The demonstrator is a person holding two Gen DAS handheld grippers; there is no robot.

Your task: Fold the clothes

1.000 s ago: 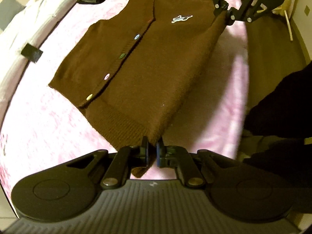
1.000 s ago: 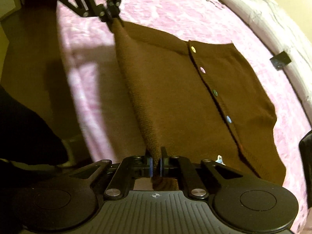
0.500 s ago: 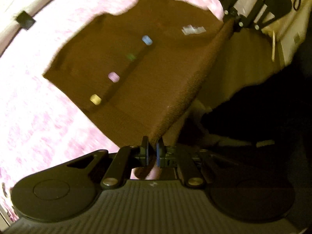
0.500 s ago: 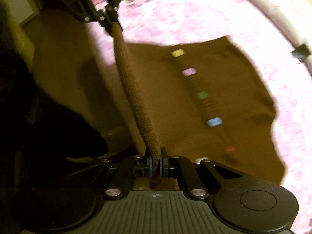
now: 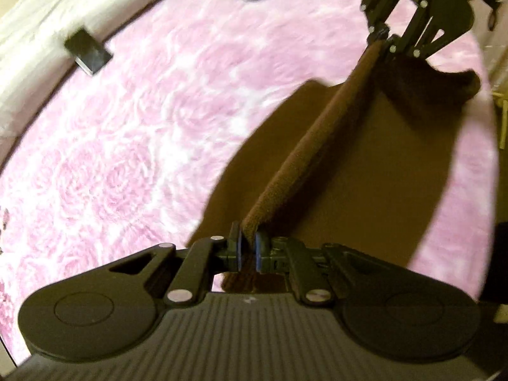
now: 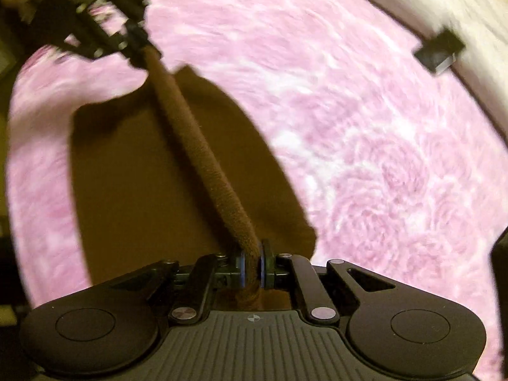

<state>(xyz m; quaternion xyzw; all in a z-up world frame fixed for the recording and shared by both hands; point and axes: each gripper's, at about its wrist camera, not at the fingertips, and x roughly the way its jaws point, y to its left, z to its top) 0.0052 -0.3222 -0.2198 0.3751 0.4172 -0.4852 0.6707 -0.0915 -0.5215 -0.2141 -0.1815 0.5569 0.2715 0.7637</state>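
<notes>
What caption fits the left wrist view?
Both grippers, left and right, hold a brown vest taut above the pink blanket.

I see the brown knit vest point(image 5: 365, 171) lifted off the pink bed cover point(image 5: 133, 120), one edge pulled taut into a straight ridge, rest of the fabric hanging below it and draping toward the cover. Buttons not visible.

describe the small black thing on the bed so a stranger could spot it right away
Start at the pink rose-patterned blanket and follow it to where it meets the white bedding. The small black block lies on that seam, flat and rectangular, well apart from the brown garment.
</notes>
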